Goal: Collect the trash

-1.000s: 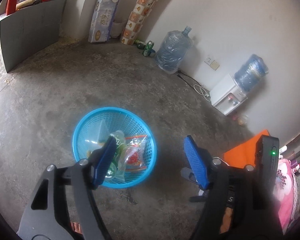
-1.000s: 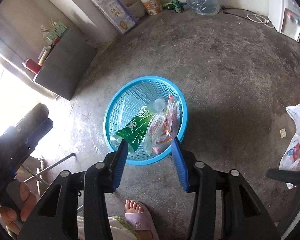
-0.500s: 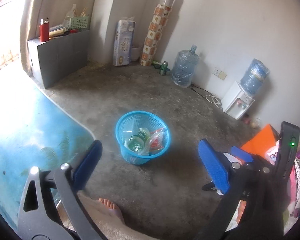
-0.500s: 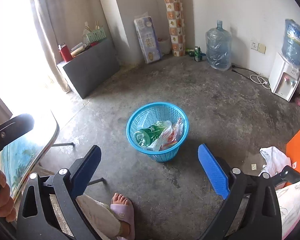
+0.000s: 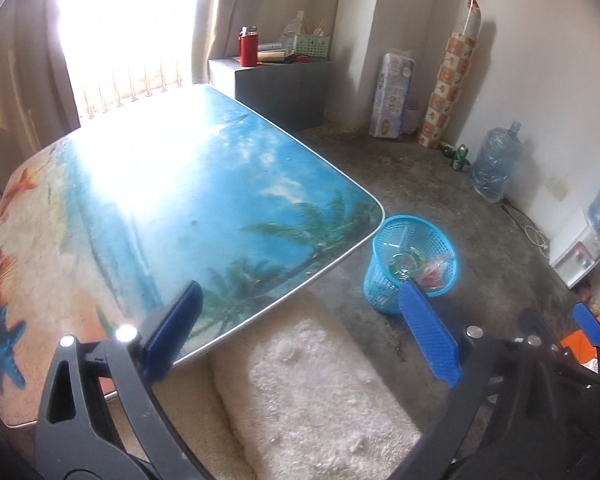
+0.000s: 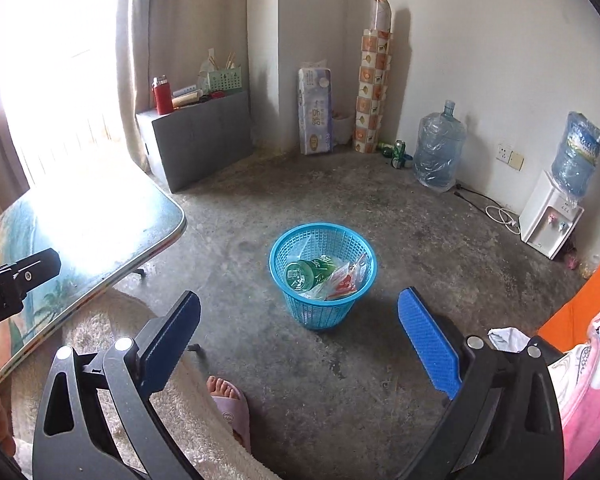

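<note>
at the centre of the right wrist view the blue basket (image 6: 322, 274) stands upright on the concrete floor (image 6: 400, 216), with a green bottle (image 6: 309, 273) and clear wrappers (image 6: 346, 280) lying inside it, the bottle tilted with its base toward the camera. the right tool (image 6: 299, 342) hangs above and short of the basket, its jaws spread wide with nothing between them; they have just been opening. in the left wrist view the same basket sits at right of centre, just past the rounded corner of the desk (image 5: 172, 208), and the left tool (image 5: 300, 336) is likewise wide and empty, its jaws also freshly opened. its left pad lies over the desk's near edge and its right pad in front of the basket's lower side.

the desk's printed top shows no loose rubbish where glare allows a view; the far part is washed out by the window. what may be left is a crumpled white bag (image 6: 506, 338) at the lower right of the right wrist view, close behind the right tool's blue pad, and cans (image 6: 398, 152) by the far wall beside a water jug (image 6: 438, 152). i judge the right tool the nearer to the bag, which lies to its right and below, while the basket lies straight ahead of it. whether those things count as trash cannot be told from here.
</note>
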A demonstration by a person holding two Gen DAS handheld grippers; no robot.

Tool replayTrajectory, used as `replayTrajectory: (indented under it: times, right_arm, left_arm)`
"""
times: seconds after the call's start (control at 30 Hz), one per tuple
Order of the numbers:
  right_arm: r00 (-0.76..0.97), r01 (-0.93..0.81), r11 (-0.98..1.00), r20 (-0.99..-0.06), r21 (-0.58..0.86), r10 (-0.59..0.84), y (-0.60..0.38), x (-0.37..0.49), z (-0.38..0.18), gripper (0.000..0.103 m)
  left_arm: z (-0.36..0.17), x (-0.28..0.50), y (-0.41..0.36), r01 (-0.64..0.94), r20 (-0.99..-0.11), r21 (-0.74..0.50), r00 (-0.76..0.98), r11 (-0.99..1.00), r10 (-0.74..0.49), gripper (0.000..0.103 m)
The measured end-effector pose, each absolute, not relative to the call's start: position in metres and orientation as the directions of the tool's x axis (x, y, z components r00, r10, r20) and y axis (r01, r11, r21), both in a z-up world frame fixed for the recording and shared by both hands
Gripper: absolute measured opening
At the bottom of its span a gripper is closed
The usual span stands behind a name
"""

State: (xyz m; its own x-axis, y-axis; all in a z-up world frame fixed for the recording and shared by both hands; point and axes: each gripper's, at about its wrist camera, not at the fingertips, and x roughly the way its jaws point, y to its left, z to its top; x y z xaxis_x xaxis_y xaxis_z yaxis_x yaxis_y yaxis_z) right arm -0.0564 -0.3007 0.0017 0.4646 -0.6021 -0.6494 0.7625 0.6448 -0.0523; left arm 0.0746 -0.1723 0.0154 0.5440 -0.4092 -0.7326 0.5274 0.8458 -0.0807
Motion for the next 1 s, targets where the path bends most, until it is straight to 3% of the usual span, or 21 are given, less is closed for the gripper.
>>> replayTrajectory:
  times: [0.2, 0.5, 1.0]
  right_arm:
    - [0.438, 0.793, 0.601, -0.594, -0.099, -0.675, -0.282, -0.062, 0.013, 0.096]
    - [0.365, 0.830, 0.542, -0.608, -0.130, -0.705, -0.285, -0.061, 0.011, 0.096]
    - [0.319, 0.852, 0.508, -0.642, -0.128, -0.697, -0.291, -0.057, 0.005, 0.096]
  left_arm:
    - [0.022, 0.070, -0.154, 0.464, -0.707, -0.046, 0.610, 0.884, -0.357, 0.094]
    - [0.027, 0.055, -0.167, 0.454, -0.674, 0.039, 0.670, 0.890, -0.312, 0.094]
    - [0.022, 0.064, -0.167, 0.437, -0.703, 0.042, 0.652, 0.899, -0.284, 0.094]
